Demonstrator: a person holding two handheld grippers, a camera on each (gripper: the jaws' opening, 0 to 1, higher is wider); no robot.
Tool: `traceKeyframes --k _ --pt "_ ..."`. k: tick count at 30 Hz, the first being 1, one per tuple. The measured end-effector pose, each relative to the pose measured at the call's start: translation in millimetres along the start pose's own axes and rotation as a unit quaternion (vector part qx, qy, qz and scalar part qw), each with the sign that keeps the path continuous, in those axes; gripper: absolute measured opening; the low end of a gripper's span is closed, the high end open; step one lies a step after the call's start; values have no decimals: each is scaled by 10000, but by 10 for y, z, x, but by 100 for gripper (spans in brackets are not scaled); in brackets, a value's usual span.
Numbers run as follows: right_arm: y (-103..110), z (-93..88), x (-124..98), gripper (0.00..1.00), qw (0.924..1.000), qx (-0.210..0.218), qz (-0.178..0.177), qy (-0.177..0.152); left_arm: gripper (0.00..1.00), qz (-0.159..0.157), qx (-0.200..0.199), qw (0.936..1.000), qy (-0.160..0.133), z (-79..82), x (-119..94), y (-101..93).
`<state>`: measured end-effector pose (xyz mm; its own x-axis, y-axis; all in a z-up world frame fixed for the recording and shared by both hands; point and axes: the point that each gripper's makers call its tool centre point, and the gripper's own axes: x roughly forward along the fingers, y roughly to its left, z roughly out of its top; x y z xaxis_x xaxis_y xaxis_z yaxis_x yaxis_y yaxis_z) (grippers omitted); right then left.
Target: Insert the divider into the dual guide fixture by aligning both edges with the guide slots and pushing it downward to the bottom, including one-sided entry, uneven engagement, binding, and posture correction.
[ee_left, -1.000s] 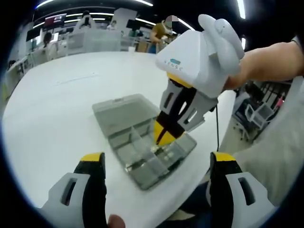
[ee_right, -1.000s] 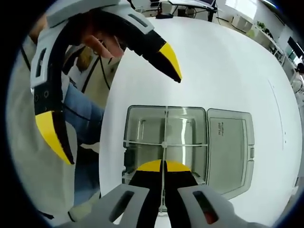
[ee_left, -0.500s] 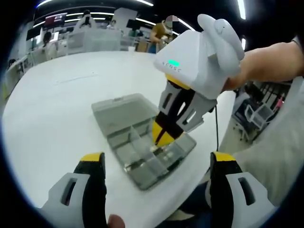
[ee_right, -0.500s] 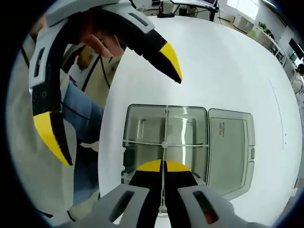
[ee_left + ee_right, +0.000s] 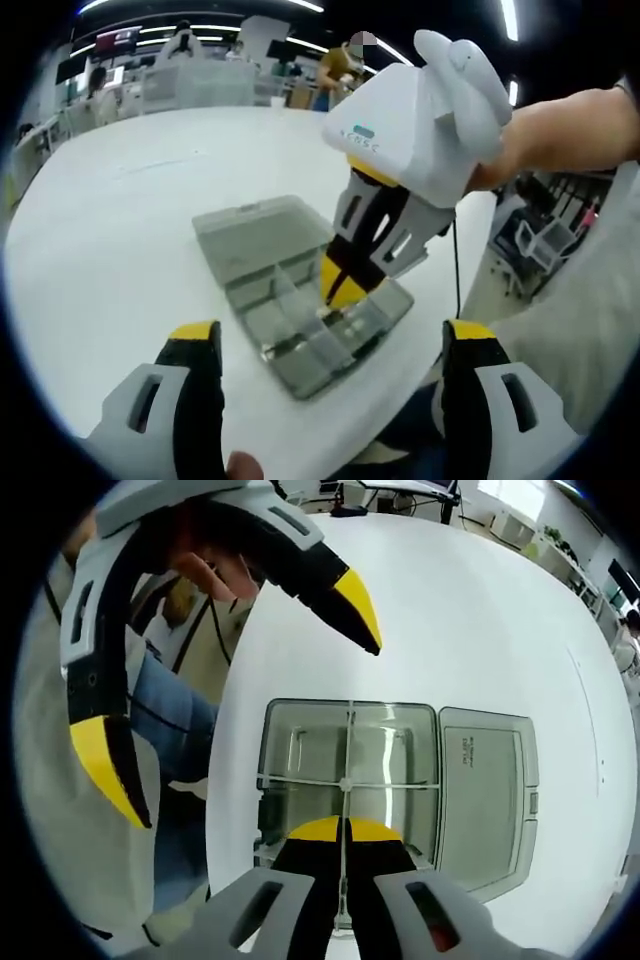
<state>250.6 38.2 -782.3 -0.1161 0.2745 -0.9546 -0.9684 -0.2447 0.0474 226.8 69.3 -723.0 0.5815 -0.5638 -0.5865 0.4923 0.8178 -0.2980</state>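
The thin clear plastic divider (image 5: 344, 780) is pinched at its near top edge by the closed jaws of the right gripper (image 5: 343, 832), standing upright inside the open translucent grey compartment box (image 5: 300, 742), apparently so both edges track the guide slots. The left gripper (image 5: 320, 345) is held beside that box with jaws spread wide and nothing held, probably kept ready for posture correction.

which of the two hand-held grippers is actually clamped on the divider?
The right hand-held gripper: its jaws are shut on the clear divider in the box. The left hand-held gripper hangs open above.

The right gripper (image 5: 345, 290) has a white moulded housing with a small teal logo, slotted grey-white links and black jaws tipped yellow. The left gripper (image 5: 230, 700), at ten o'clock, matches it. The person wears blue jeans (image 5: 175, 735).
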Motion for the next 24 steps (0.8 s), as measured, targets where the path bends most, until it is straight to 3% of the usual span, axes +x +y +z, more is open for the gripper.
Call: traceKeyframes --k 24 --pt "20 0 -10 0 9999 52 -103 -23 88 -12 -14 10000 27 -54 -2 -32"
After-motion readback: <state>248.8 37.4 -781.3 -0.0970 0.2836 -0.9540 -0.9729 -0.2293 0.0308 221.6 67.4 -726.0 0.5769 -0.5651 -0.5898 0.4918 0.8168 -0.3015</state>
